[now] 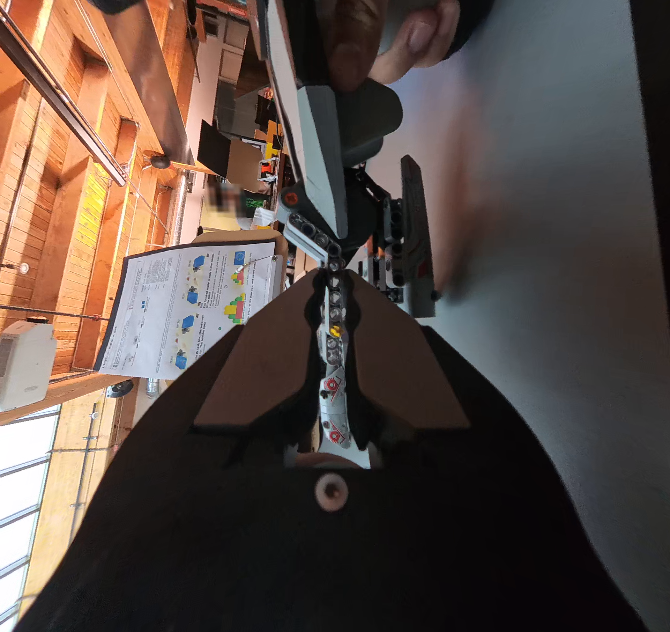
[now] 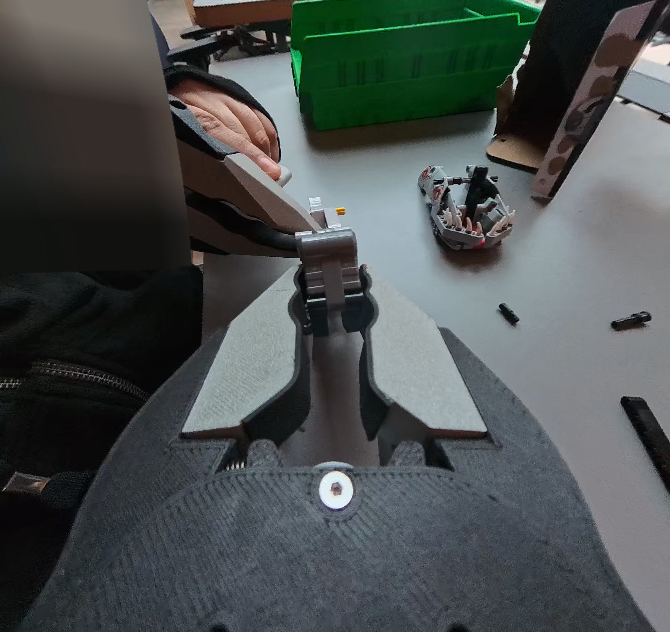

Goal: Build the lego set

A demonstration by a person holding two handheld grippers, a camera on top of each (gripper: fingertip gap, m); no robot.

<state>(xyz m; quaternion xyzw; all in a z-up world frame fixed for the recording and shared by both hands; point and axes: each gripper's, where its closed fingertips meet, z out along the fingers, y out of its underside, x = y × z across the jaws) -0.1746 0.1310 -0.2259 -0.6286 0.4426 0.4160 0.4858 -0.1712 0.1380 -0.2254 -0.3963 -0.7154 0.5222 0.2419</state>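
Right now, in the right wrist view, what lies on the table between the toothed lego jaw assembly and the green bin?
Nothing: between the toothed lego assembly and the green bin the grey table is bare, as the right wrist view shows. Loose black pins lie nearer the camera.

bin point(image 2: 406, 81): inside hidden by front wall | strip point(image 2: 649, 433): cut by right edge | table point(image 1: 544, 215): motion-blurred beside model | pins point(image 2: 509, 313): too small to tell type

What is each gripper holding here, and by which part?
The left gripper clamps a white holed beam of the lego piece along its length. The right gripper grips the same piece's grey block at its lower end.
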